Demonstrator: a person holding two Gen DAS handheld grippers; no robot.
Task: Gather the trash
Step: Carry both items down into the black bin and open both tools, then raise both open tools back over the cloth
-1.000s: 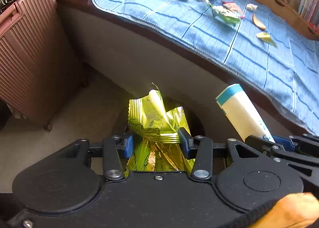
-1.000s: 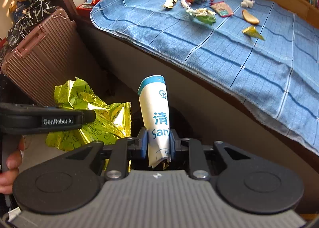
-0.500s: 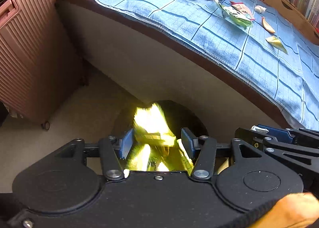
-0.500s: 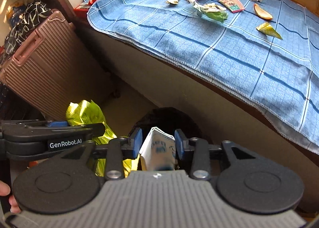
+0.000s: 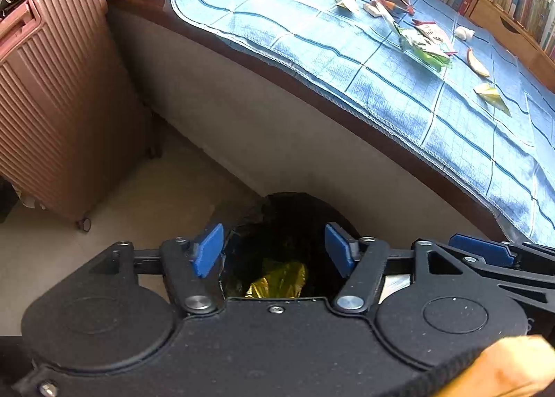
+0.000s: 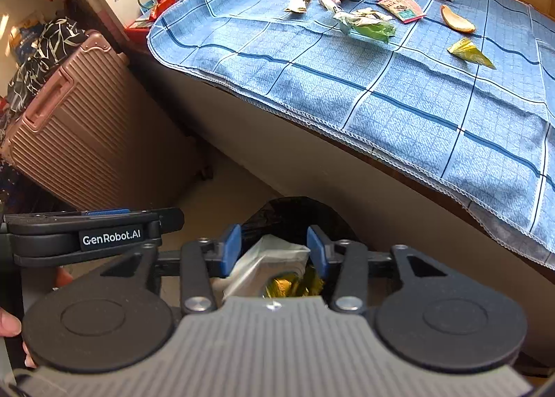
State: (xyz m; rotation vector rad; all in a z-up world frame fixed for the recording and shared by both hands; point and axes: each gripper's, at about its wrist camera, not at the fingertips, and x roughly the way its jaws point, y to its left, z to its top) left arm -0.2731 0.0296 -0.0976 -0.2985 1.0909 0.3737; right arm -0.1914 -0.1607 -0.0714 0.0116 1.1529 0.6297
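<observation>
**Both grippers over the bin**

We hold the left gripper (image 5: 274,247) and right gripper (image 6: 274,247) above the black bin (image 5: 295,209), jaws apart, empty. The gold wrapper (image 5: 277,280) and white packet (image 6: 263,261) lie inside it. A pink suitcase (image 5: 59,102) stands left of the bin; remaining litter (image 6: 367,24) lies on the blue cloth (image 6: 381,84) beyond it

The left gripper (image 5: 274,251) stands wide apart above the black bin (image 5: 295,223); a yellow wrapper (image 5: 277,282) lies inside, at 6 o'clock.
</observation>
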